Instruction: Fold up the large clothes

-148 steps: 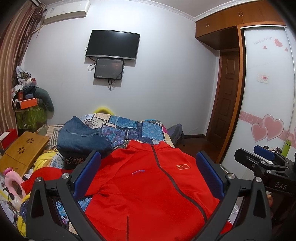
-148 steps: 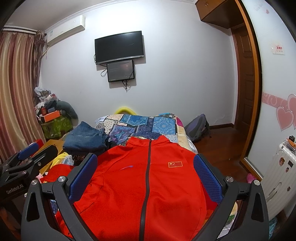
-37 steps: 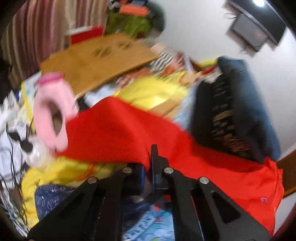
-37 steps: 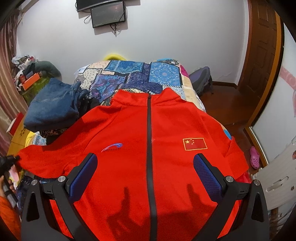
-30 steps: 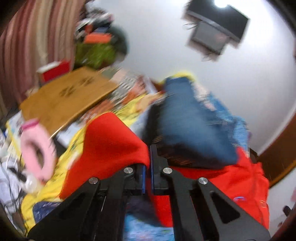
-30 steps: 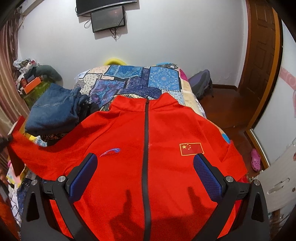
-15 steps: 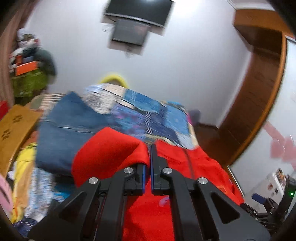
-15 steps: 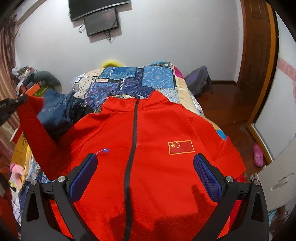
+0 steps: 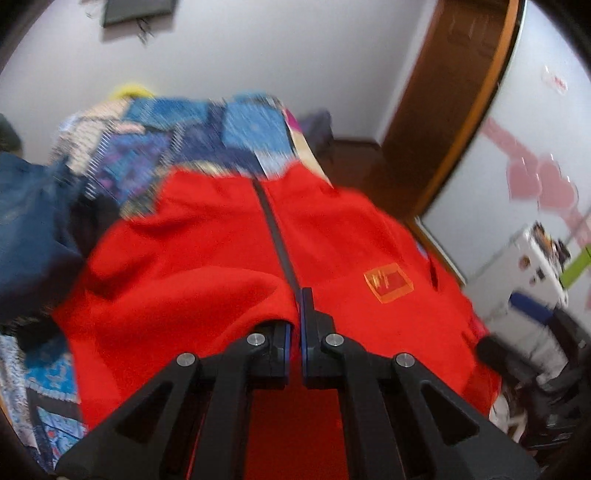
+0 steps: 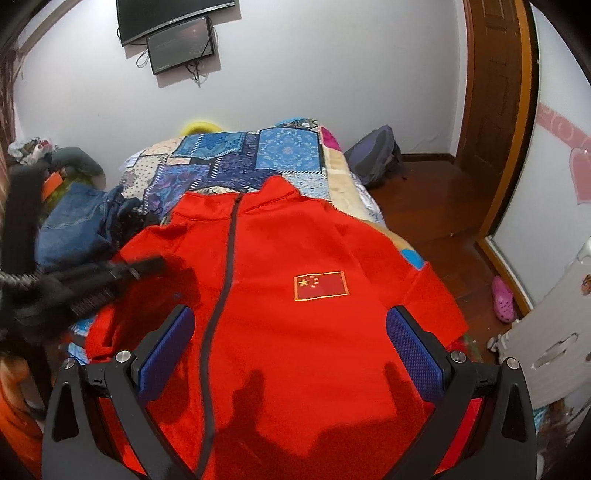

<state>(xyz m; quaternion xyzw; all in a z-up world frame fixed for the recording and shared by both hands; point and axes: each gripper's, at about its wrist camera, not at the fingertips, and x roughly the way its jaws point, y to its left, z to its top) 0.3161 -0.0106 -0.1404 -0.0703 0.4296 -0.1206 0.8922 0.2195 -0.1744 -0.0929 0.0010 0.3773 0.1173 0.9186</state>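
Observation:
A red zip jacket (image 10: 295, 295) with a small flag patch (image 10: 320, 285) lies front-up on the bed; it also shows in the left wrist view (image 9: 351, 243). My left gripper (image 9: 297, 295) is shut on the jacket's left sleeve (image 9: 192, 295) and holds it folded over the chest, beside the grey zipper (image 9: 275, 229). In the right wrist view the left gripper (image 10: 147, 266) shows blurred over the jacket's left chest. My right gripper (image 10: 290, 343) is open and empty above the jacket's lower front.
A patchwork quilt (image 10: 258, 155) covers the bed. Folded blue jeans (image 10: 74, 225) lie left of the jacket. A backpack (image 10: 373, 155) sits on the wooden floor at right, with a pink shoe (image 10: 502, 299) and a white suitcase (image 10: 546, 332). A TV (image 10: 170, 14) hangs on the wall.
My left gripper has carried the sleeve from the bed's left side up and over onto the jacket's chest. The right gripper has stayed open above the jacket, shifting slightly.

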